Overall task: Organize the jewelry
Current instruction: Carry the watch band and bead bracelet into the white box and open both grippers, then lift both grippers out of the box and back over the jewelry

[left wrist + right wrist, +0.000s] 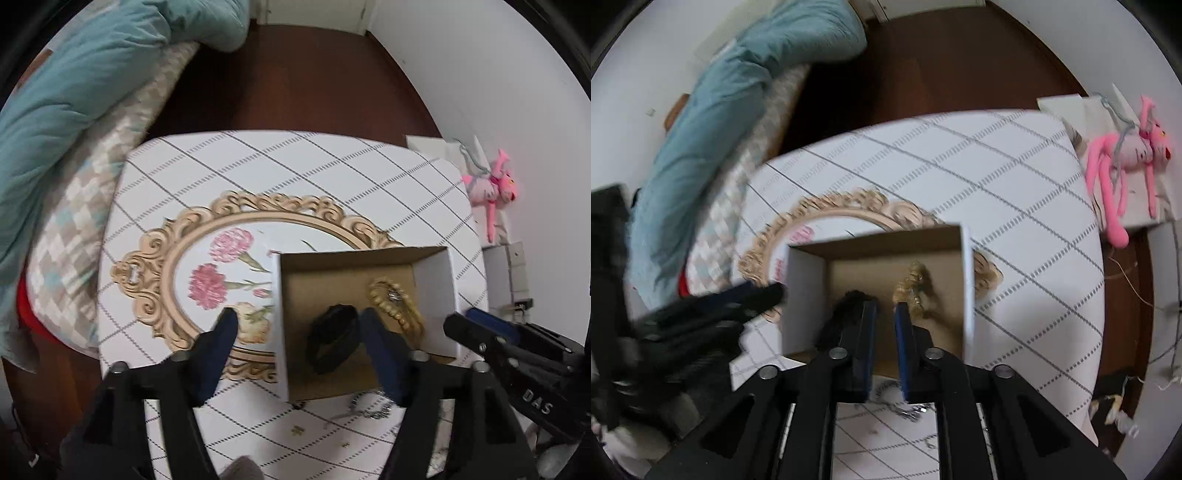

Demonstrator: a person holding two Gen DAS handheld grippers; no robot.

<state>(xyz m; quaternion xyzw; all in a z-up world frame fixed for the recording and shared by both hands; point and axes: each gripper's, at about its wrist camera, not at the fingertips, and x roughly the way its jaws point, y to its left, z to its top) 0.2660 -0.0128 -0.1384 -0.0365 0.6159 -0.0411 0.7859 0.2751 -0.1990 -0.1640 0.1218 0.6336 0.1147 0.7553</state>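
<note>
An open cardboard box (pixel 434 284) (pixel 805 291) stands on the white patterned table (pixel 295 166) (pixel 960 166). In it lie a black bracelet (pixel 332 339) (pixel 846 306) and a golden bead bracelet (pixel 397 310) (pixel 914 284). My left gripper (pixel 299 317) is open and straddles the box's left wall, one finger outside and one above the black bracelet. My right gripper (pixel 884 314) is open over the box between the two bracelets, with nothing between its pads. A silver chain (pixel 369 404) (pixel 908 410) and small gold earrings (pixel 295 429) lie on the table in front of the box.
A bed with a teal quilt (pixel 74 92) (pixel 720 129) borders the table on the left. Dark wooden floor (pixel 295 74) lies beyond it. A pink plush toy (pixel 495 184) (pixel 1123 155) lies on a white ledge at the right, by the wall.
</note>
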